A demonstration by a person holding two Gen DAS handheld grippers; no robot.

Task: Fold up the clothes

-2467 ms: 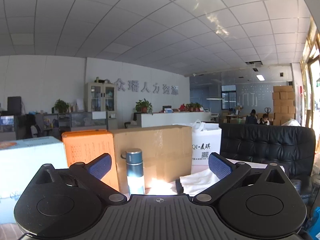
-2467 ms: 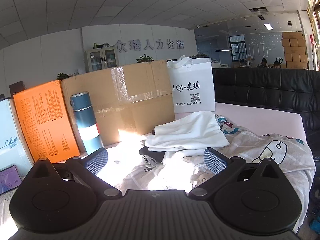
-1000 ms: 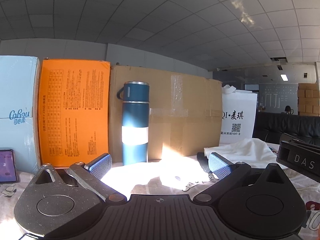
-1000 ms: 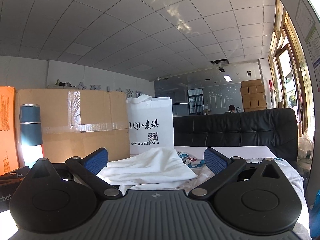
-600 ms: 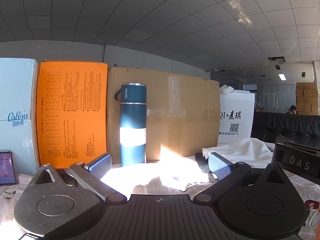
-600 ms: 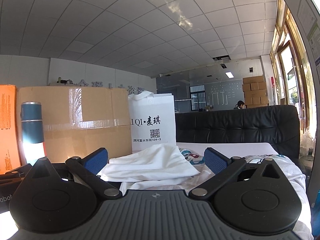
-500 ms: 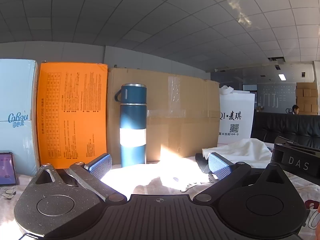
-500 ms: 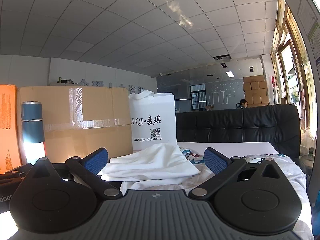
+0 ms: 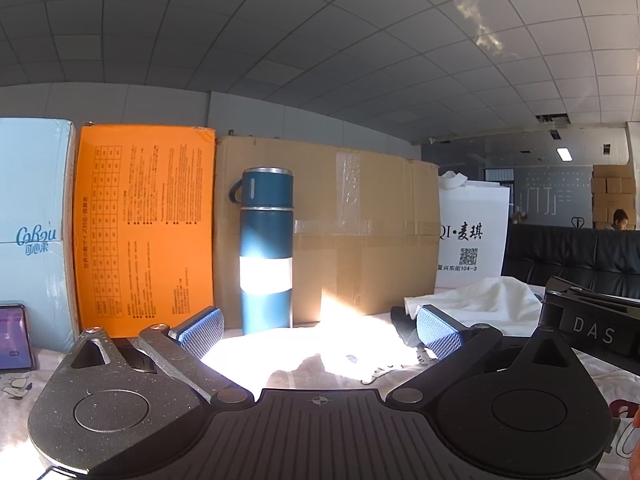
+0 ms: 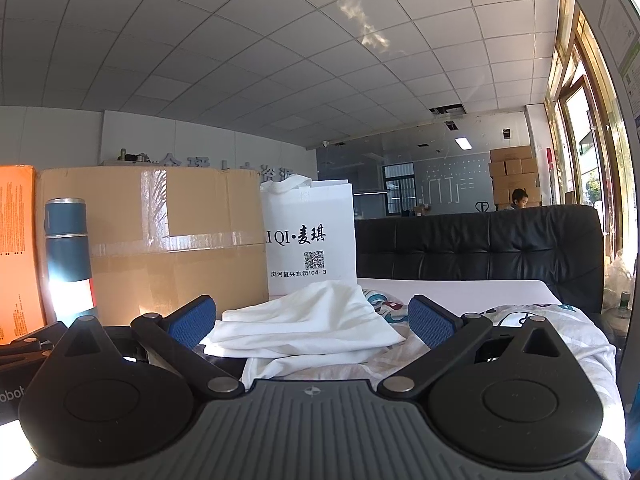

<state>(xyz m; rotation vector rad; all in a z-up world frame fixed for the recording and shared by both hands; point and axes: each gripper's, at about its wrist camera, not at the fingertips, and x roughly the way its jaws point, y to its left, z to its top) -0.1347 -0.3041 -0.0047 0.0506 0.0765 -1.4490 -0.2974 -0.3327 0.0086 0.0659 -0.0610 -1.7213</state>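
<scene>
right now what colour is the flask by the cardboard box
Dark blue flask with a steel rim; clearest in the left wrist view.

The phone [image 9: 14, 338] is cut off by the left edge. The cardboard box [image 10: 160, 240] hides most of the wall lettering [image 10: 224, 168].

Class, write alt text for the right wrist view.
The open right gripper hovers low before a loosely folded white garment lying on a cartoon-printed sheet. Behind stand a brown cardboard box, a white paper bag and a blue flask.
</scene>
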